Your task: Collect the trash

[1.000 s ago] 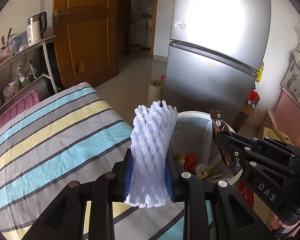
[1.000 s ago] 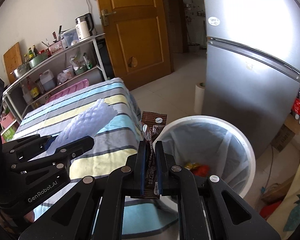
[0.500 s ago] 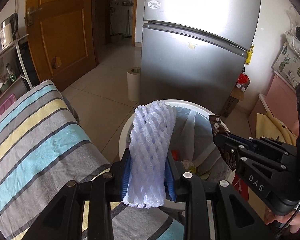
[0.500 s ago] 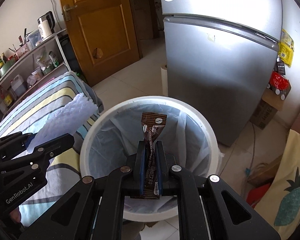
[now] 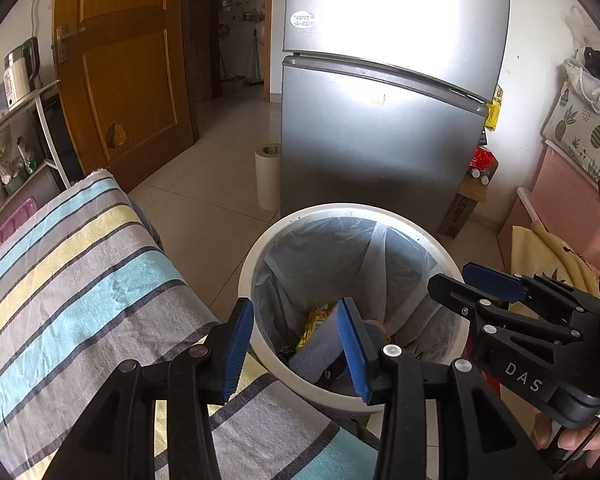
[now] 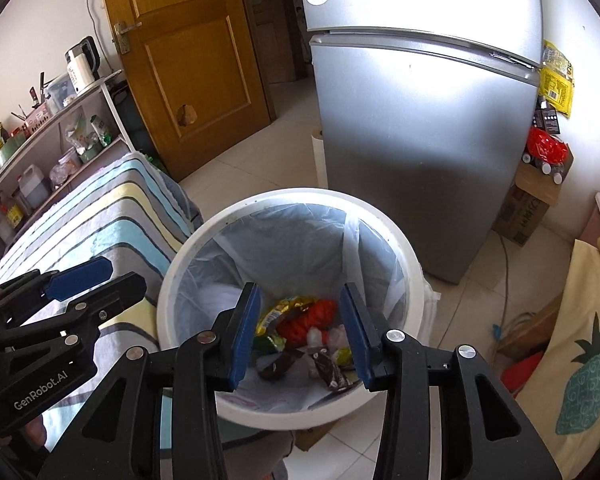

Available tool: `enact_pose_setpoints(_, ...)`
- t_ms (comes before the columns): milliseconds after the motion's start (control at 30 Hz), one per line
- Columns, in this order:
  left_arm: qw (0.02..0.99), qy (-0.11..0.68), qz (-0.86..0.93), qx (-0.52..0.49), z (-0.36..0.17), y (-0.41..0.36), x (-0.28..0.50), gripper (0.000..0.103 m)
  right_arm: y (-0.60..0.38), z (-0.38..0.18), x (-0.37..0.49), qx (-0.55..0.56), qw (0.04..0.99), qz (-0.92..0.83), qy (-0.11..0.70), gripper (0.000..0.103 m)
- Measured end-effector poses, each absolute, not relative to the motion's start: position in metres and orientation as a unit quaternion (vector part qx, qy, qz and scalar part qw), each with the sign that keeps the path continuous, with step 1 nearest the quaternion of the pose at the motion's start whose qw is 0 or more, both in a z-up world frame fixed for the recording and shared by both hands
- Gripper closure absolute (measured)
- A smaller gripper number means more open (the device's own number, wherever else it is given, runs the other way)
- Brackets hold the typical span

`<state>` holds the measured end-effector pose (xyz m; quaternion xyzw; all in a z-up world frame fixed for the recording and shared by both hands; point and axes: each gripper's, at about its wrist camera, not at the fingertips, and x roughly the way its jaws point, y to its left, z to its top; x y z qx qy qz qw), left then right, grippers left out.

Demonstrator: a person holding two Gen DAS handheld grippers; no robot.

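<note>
A white trash bin point(image 5: 260, 248) with a clear liner stands on the floor beside the striped table; it also shows in the right wrist view point(image 6: 404, 248). My left gripper point(image 5: 296, 344) is open and empty above the bin's near rim. The white foam net point(image 5: 320, 344) lies inside the bin below it. My right gripper point(image 6: 300, 328) is open and empty over the bin. The brown coffee sachet point(image 6: 332, 372) lies among wrappers point(image 6: 296, 320) at the bottom. Each gripper shows in the other's view: the right one point(image 5: 476, 280), the left one point(image 6: 92, 280).
The striped cloth table point(image 5: 68, 280) is at the left. A silver fridge point(image 5: 380, 120) stands behind the bin, with a paper roll point(image 5: 268, 176) beside it. A wooden door point(image 5: 124, 68) and a shelf rack point(image 6: 52, 128) are at the back left. Pineapple cushions point(image 6: 580, 360) are at the right.
Both grippers have opened over the bin. The foam net has dropped from the left one and the coffee sachet from the right one, and both now lie inside the bin.
</note>
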<state>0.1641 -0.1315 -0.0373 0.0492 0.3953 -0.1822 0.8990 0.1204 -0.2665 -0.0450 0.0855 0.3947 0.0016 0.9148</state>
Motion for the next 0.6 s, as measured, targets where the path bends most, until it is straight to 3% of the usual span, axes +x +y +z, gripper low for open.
enact_pose_setpoints(600, 0.922, 0.357, -0.15, 0.01, -0.017, -0.093, 0.107, 0.059, -0.24, -0.016, 0.054, 0.079, 0.938, -0.016, 0.337, 0.06)
